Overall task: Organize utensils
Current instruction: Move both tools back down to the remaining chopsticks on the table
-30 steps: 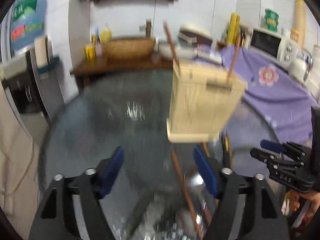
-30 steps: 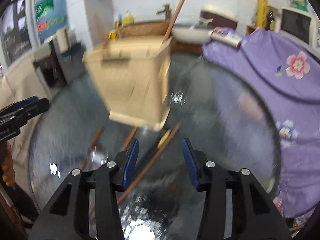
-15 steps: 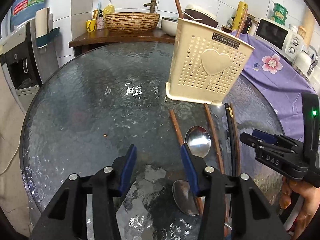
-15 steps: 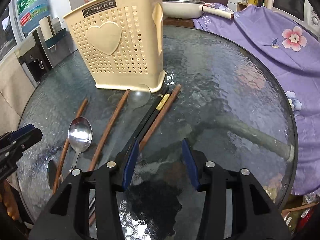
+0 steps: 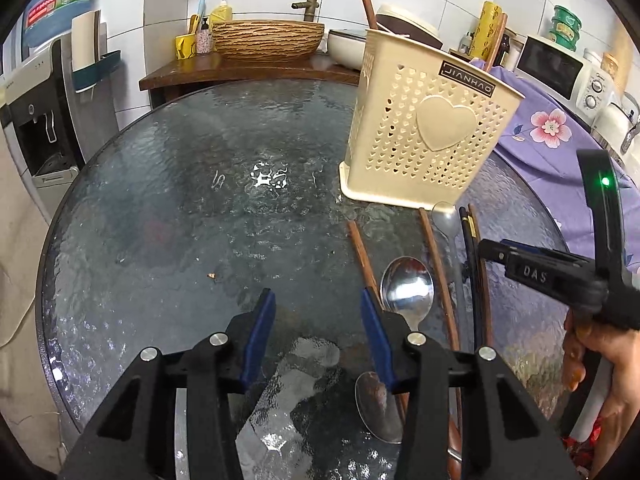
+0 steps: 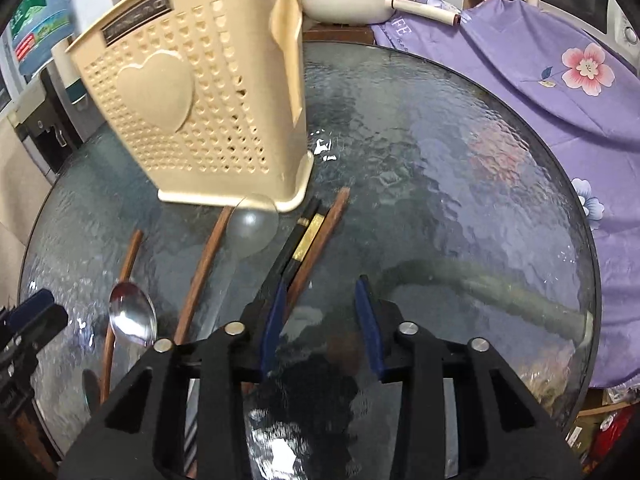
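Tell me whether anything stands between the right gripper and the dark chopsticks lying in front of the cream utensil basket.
Nothing visible does. The right gripper hangs over bare glass just right of the dark chopsticks, its jaws closing with nothing between them. The cream basket stands beyond the chopsticks' far ends, not in the path.

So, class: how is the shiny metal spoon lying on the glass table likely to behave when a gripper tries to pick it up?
The metal spoon looks polished, so it may slip between the pads. It lies flat on the textured glass table, so getting fingers under it is probably awkward. Its rounded bowl faces up, and a push there would likely rock or spin it towards the wooden chopstick beside it.
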`<action>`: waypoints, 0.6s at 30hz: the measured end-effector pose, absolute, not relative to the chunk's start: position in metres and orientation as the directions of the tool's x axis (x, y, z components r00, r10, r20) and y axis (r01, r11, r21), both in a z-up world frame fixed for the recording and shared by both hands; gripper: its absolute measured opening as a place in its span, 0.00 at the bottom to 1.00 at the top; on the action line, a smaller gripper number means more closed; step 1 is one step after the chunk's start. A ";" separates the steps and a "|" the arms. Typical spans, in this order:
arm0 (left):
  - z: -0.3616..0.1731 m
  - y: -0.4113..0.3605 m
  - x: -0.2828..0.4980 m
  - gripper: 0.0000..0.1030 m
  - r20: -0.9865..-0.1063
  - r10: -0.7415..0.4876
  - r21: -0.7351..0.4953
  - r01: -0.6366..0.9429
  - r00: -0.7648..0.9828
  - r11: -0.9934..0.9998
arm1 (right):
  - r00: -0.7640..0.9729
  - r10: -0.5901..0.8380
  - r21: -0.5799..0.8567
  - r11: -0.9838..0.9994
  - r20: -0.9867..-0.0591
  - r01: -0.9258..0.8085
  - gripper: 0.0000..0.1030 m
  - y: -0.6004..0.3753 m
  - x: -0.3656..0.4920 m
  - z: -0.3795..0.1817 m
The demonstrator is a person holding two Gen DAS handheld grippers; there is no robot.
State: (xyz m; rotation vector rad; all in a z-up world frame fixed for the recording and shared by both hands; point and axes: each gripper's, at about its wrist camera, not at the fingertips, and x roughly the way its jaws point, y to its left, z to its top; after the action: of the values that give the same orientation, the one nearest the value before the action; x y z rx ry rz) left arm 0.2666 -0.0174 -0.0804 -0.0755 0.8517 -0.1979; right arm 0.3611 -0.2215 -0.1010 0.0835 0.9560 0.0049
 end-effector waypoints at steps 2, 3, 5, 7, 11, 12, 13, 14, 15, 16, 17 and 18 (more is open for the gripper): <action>-0.079 -0.017 0.268 0.42 -0.739 -0.202 -0.144 0.142 0.643 0.979 | 0.574 0.029 0.067 0.997 -0.818 0.045 0.31 -0.225 0.371 -0.101; -0.079 -0.016 0.268 0.42 -0.738 -0.204 -0.145 0.143 0.643 0.979 | 0.564 0.045 0.088 0.995 -0.825 0.051 0.27 -0.228 0.376 -0.103; -0.079 -0.016 0.269 0.42 -0.740 -0.202 -0.142 0.145 0.642 0.979 | 0.560 0.049 0.100 0.993 -0.827 0.060 0.25 -0.232 0.386 -0.104; -0.080 -0.015 0.272 0.42 -0.742 -0.200 -0.139 0.146 0.640 0.980 | 0.557 0.038 0.086 0.994 -0.829 0.061 0.22 -0.234 0.394 -0.104; -0.078 -0.019 0.283 0.41 -0.744 -0.218 -0.151 0.159 0.631 0.976 | 0.541 0.063 0.121 0.990 -0.839 0.072 0.22 -0.240 0.410 -0.104; -0.077 -0.020 0.287 0.40 -0.745 -0.227 -0.160 0.163 0.627 0.974 | 0.536 0.067 0.127 0.989 -0.841 0.076 0.22 -0.241 0.414 -0.104; -0.076 -0.022 0.291 0.39 -0.747 -0.235 -0.167 0.166 0.622 0.972 | 0.534 0.065 0.126 0.989 -0.843 0.078 0.21 -0.240 0.417 -0.103; -0.076 -0.026 0.298 0.38 -0.748 -0.245 -0.177 0.171 0.616 0.969 | 0.531 0.061 0.122 0.989 -0.845 0.082 0.20 -0.240 0.419 -0.103; -0.076 -0.029 0.302 0.38 -0.750 -0.249 -0.179 0.175 0.613 0.968 | 0.529 0.056 0.119 0.989 -0.847 0.084 0.19 -0.239 0.422 -0.104; -0.076 -0.034 0.308 0.38 -0.754 -0.250 -0.175 0.181 0.608 0.968 | 0.528 0.056 0.118 0.989 -0.847 0.085 0.17 -0.239 0.425 -0.104; -0.078 -0.039 0.314 0.38 -0.760 -0.239 -0.160 0.182 0.604 0.970 | 0.529 0.056 0.119 0.989 -0.847 0.085 0.15 -0.239 0.425 -0.104; -0.079 -0.043 0.318 0.36 -0.766 -0.228 -0.149 0.180 0.601 0.972 | 0.528 0.058 0.121 0.989 -0.847 0.085 0.12 -0.240 0.427 -0.105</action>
State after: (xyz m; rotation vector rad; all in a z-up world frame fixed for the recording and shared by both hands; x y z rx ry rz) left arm 0.3178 -0.0429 -0.0794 -0.0583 0.8955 -0.2364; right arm 0.4265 -0.2401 -0.1047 0.1541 1.0159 -0.0161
